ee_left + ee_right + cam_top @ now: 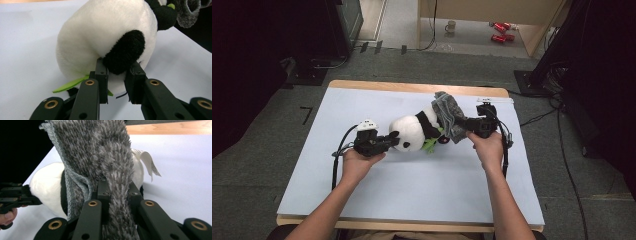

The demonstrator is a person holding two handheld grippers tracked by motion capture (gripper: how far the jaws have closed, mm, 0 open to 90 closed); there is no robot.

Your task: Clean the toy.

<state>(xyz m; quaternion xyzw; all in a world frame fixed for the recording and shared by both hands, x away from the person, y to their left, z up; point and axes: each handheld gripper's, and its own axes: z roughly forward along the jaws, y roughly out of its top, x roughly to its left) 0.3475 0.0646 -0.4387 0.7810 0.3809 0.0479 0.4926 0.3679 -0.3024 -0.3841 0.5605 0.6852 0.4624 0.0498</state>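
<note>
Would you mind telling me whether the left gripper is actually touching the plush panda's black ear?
Touching. The left gripper view shows the left gripper with both jaws pressed against the sides of the panda's black ear, pinching it with no gap.

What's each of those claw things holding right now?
Left gripper: shut on the plush panda's black ear.
Right gripper: shut on the grey fuzzy cloth.
</note>
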